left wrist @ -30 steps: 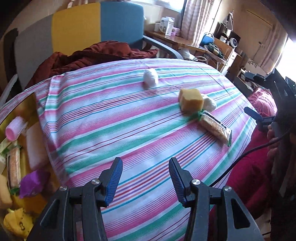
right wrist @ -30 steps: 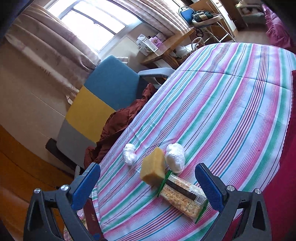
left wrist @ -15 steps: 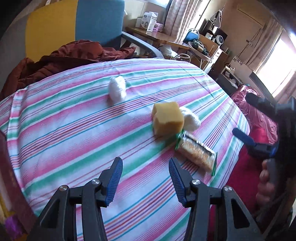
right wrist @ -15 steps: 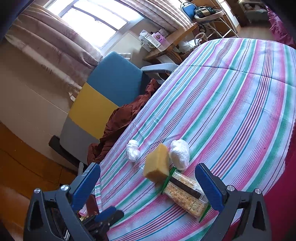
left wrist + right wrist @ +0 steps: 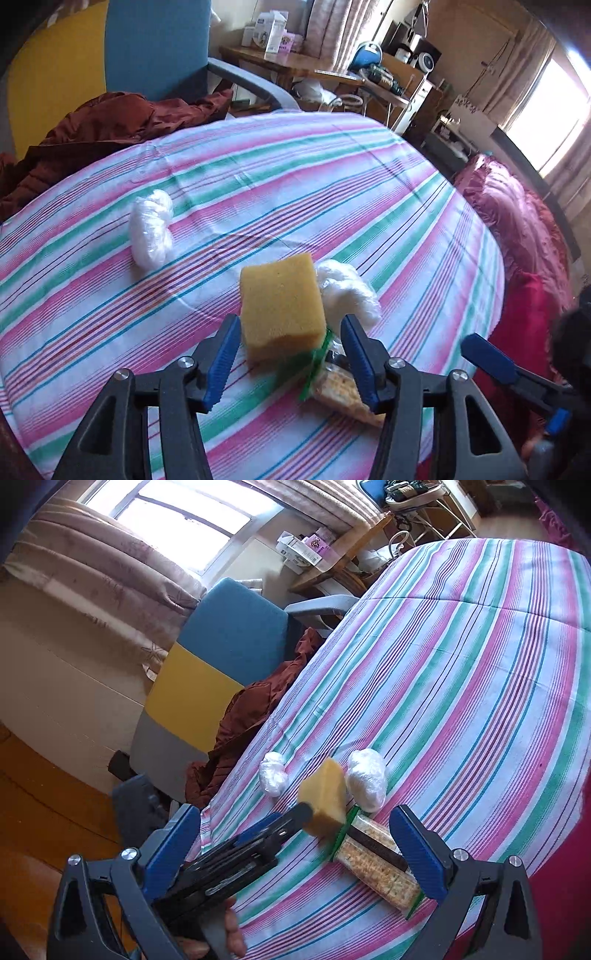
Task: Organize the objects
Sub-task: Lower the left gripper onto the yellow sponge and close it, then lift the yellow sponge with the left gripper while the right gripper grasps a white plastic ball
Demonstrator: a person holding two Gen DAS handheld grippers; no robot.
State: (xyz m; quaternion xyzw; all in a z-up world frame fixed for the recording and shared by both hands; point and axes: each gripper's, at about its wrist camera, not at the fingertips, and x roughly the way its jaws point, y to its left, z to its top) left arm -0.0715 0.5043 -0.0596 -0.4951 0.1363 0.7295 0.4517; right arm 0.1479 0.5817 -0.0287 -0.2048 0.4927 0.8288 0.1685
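A yellow sponge (image 5: 280, 302) (image 5: 325, 797) rests on the striped tablecloth (image 5: 258, 192), its near end lying on a green-edged cracker pack (image 5: 343, 384) (image 5: 376, 864). One white plastic-wrapped bundle (image 5: 347, 288) (image 5: 367, 782) touches the sponge; another (image 5: 151, 229) (image 5: 273, 775) lies apart to the left. My left gripper (image 5: 289, 320) (image 5: 258, 842) has its tips on either side of the sponge's near end. Its jaws are opening and the pads do not press on the sponge. My right gripper (image 5: 294, 809) hangs wide open over the table's near edge, holding nothing; one of its fingers (image 5: 484, 356) shows at the right.
A blue, yellow and grey armchair (image 5: 110, 55) (image 5: 221, 657) with a rust-brown garment (image 5: 110, 122) stands behind the table. Crimson fabric (image 5: 517, 229) lies along the right edge. A cluttered wooden desk (image 5: 295, 66) is further back. A hand (image 5: 229, 930) grips the left tool.
My left gripper swept right across the cloth to the sponge and now straddles it with wider jaws. It has come into the right wrist view. The right gripper stayed put.
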